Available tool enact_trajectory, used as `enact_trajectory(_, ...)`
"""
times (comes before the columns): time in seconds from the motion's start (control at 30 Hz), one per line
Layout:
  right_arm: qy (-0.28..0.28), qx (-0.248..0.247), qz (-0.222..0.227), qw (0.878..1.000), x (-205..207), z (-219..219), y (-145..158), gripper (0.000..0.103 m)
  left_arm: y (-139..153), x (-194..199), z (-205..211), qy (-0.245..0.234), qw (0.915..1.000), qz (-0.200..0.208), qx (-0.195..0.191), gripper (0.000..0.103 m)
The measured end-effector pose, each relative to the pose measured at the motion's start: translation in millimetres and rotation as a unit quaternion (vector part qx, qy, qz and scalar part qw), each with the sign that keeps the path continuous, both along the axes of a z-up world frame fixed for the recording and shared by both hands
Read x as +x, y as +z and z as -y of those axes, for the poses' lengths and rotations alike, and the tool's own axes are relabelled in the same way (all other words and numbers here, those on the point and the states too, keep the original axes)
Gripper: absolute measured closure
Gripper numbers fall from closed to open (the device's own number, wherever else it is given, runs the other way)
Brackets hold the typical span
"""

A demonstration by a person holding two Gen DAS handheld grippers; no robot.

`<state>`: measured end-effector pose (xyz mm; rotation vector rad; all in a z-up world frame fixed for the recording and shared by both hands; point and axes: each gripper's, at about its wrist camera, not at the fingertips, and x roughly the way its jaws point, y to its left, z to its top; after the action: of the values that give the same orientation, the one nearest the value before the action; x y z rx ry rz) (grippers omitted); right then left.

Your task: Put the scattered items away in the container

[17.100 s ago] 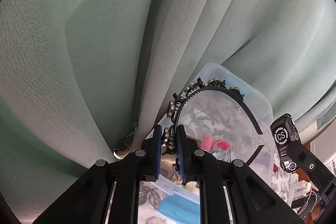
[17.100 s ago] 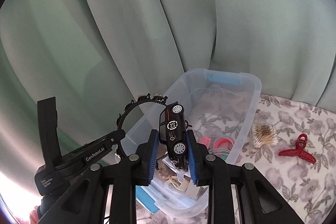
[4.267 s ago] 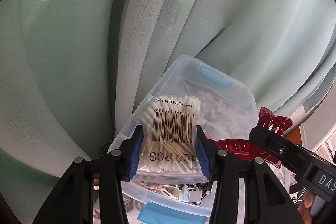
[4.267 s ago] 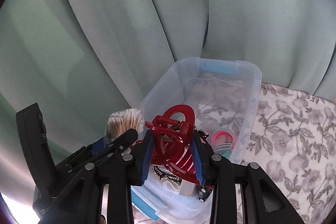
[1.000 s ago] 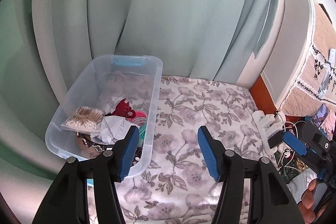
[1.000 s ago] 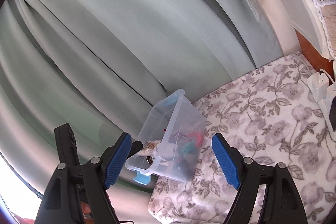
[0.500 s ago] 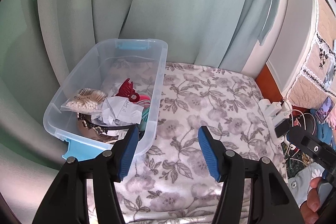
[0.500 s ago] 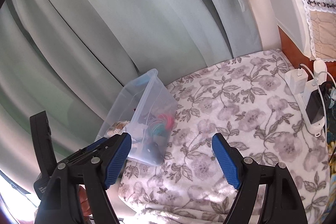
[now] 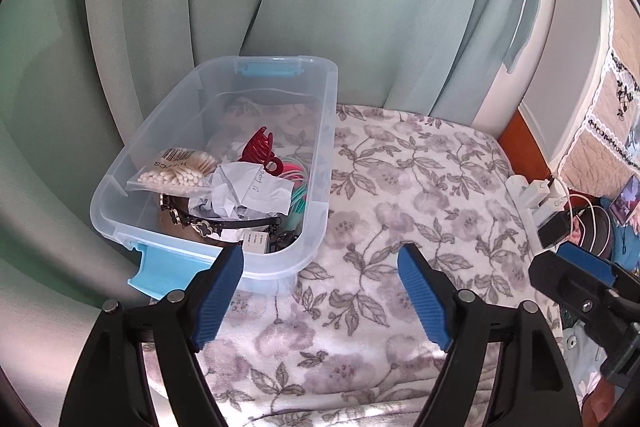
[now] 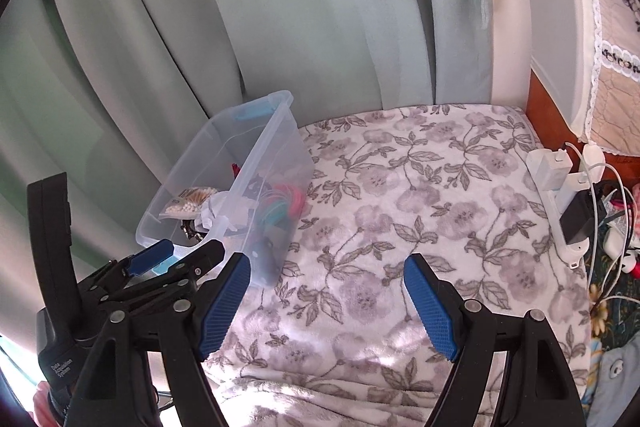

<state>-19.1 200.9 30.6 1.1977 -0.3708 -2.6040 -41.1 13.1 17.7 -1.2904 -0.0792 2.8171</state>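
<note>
A clear plastic bin [image 9: 333, 131] with blue latches stands on the floral blanket by the curtain. Inside lie a bag of cotton swabs [image 9: 176, 173], a red claw clip [image 9: 260, 149], crumpled paper [image 9: 248, 191], a black headband [image 9: 208, 223] and coloured hair rings [image 9: 299, 179]. My left gripper [image 9: 320, 259] hovers at the bin's near right corner, jaws opening, nothing between them. My right gripper [image 10: 327, 267] stands open and empty over the blanket, right of the bin [image 10: 280, 135]. The right wrist view also shows the left gripper [image 10: 172, 259] beside the bin.
Green curtains [image 9: 320, 7] hang behind the bin. The floral blanket [image 9: 420, 187] spreads out to the right. A white power strip with chargers and cables [image 10: 568, 195] lies along its right edge, below a pale headboard [image 9: 576, 47].
The swab bag and claw clip that the grippers held several seconds ago now lie in the bin. Over the last second the left jaws have widened, and the right view has swung towards the blanket.
</note>
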Motion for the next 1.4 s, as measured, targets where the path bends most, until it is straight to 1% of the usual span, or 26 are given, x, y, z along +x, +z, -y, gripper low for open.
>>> enact_trajectory(0.07, 0.006, 0.007, 0.000, 1.000, 0.1, 5.4, -0.7, 0.021, 1.2, 0.6, 2.7, -0.001, 1.0000, -0.001, 0.010, 0.022)
enact_trajectory(0.17, 0.010, 0.016, 0.003, 1.000, -0.2, 10.8, -2.7, 0.020, 1.6, 1.8, 5.2, -0.001, 0.9999, -0.004, 0.013, 0.021)
enact_trajectory(0.3, 0.015, 0.024, 0.011, 1.000, -0.3, 15.1, -5.7, 0.018, 0.7, 3.2, 5.5, -0.003, 0.9999, -0.003, 0.012, 0.021)
enact_trajectory(0.43, 0.026, 0.029, 0.007, 0.999, 2.0, 19.3, -4.7, 0.017, 1.7, 5.0, 5.0, -0.006, 0.9999, -0.005, 0.008, 0.021)
enact_trajectory(0.67, 0.023, 0.035, 0.006, 0.999, 3.9, 20.4, 0.1, 0.016, 2.3, 8.0, 4.8, -0.012, 0.9999, -0.009, 0.006, 0.019)
enact_trajectory(0.8, 0.023, 0.036, 0.004, 0.999, 4.4, 19.2, 2.7, 0.016, 3.2, 8.9, 4.9, -0.011, 0.9999, -0.013, -0.002, 0.019)
enact_trajectory(1.13, 0.031, 0.030, 0.001, 0.999, 9.9, 17.5, -1.6, 0.016, 7.6, 12.7, 1.5, -0.002, 0.9997, -0.016, -0.020, 0.019)
enact_trajectory(1.4, 0.034, 0.024, -0.003, 0.999, 14.3, 11.2, -3.1, 0.016, 9.6, 14.1, -3.8, -0.002, 0.9995, -0.013, -0.028, 0.019)
